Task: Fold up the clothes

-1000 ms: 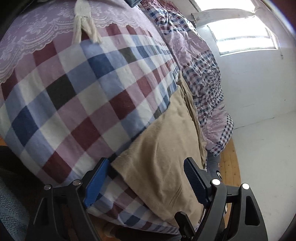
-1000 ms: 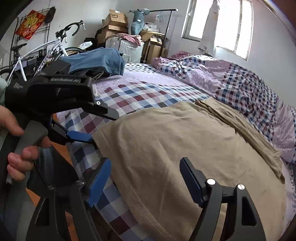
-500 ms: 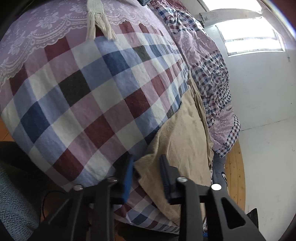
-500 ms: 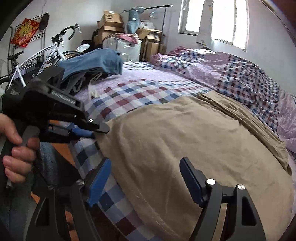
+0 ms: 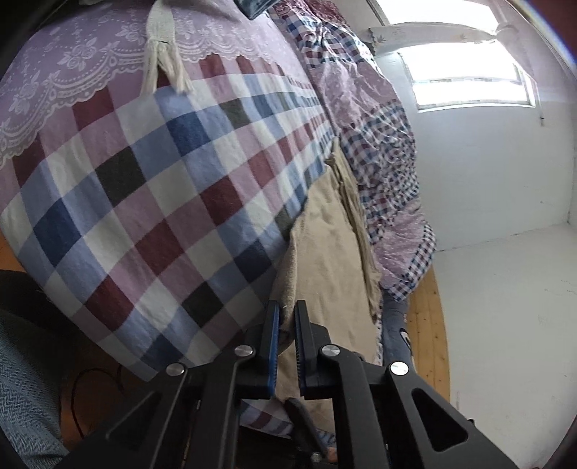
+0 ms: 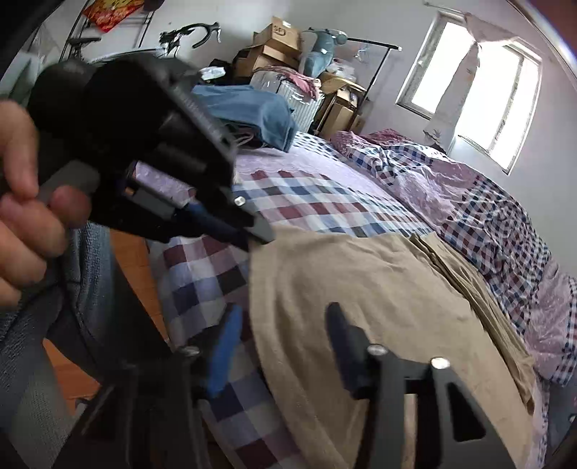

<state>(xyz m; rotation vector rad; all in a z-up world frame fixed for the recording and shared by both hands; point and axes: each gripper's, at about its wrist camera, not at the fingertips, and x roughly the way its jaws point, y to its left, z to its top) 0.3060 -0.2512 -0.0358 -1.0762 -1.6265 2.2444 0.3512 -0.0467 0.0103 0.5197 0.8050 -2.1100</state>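
A tan garment [image 6: 378, 306] lies spread flat on the checked bedspread [image 6: 317, 205], reaching the bed's near edge. In the left wrist view the garment [image 5: 324, 252] runs away along the bed, and my left gripper [image 5: 286, 317] is shut on its near corner. The left gripper also shows in the right wrist view [image 6: 256, 236], pinching that corner and lifting it slightly. My right gripper [image 6: 285, 324] is open, its blue pads [image 6: 225, 346] straddling the garment's near edge without holding it.
A crumpled checked quilt [image 6: 487, 202] lies along the far side of the bed. Folded blue clothes [image 6: 252, 108], cardboard boxes [image 6: 277, 43] and a bicycle [image 6: 191, 32] stand behind. Wooden floor [image 5: 429, 324] and a white wall [image 5: 505, 324] lie past the bed's end.
My left gripper closed on the tan garment's corner and has begun lifting it. My right gripper stayed open and moved closer to the garment's near edge.
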